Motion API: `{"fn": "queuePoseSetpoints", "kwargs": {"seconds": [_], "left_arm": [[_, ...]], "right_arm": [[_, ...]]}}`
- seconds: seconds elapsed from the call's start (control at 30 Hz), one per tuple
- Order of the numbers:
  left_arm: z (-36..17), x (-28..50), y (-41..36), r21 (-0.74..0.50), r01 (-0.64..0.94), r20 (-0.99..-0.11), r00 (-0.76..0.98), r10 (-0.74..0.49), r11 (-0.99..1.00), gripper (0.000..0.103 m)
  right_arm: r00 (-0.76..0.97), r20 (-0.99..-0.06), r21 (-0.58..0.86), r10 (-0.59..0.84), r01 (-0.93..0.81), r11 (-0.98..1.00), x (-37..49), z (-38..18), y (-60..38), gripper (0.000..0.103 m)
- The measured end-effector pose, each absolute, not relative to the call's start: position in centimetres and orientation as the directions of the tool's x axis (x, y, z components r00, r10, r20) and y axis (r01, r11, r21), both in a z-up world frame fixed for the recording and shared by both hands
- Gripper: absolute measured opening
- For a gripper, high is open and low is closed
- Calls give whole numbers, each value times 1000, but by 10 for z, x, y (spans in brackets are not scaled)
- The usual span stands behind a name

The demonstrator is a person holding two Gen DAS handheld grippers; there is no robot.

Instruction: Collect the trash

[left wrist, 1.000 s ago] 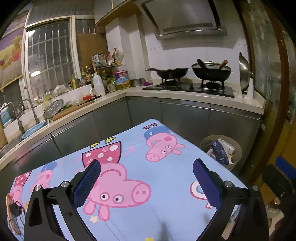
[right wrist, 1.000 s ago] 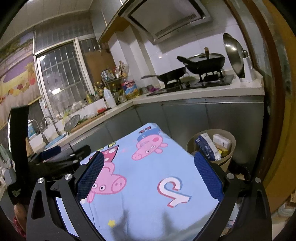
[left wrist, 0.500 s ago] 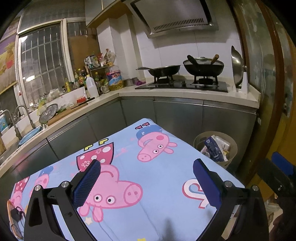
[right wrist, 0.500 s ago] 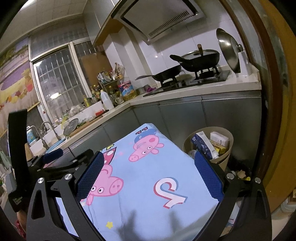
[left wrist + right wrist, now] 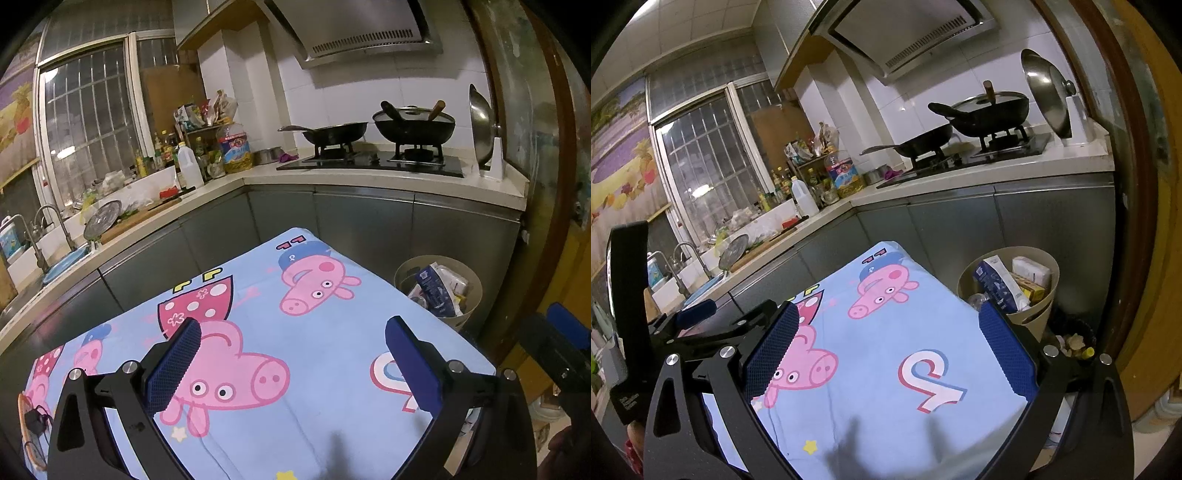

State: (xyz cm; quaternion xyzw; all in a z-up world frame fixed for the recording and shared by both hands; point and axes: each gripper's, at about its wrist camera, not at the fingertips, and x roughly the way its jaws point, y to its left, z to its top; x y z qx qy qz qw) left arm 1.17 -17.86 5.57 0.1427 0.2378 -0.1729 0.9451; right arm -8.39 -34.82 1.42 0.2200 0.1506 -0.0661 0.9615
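Left gripper (image 5: pixel 293 360) wide open, empty, above the blue cartoon cloth (image 5: pixel 325 332). Right gripper (image 5: pixel 886 350) likewise spread wide, nothing held. Trash bin (image 5: pixel 1039 314) on floor just off the cloth's far right corner, packed with cartons and wrappers.

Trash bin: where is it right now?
The trash bin stands on the floor off the right far corner of the cartoon cloth, against the grey cabinets below the stove. It shows at right in both wrist views.
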Motion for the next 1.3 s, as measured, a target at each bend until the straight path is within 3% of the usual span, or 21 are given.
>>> {"fn": "queuePoseSetpoints", "kwargs": {"seconds": [1.3], "left_arm": [[50,12,-183,208,403,-503,825,-256,891,99]], "right_arm": [[945,-322,409,-58,195,891,-82,12,-348,97]]}}
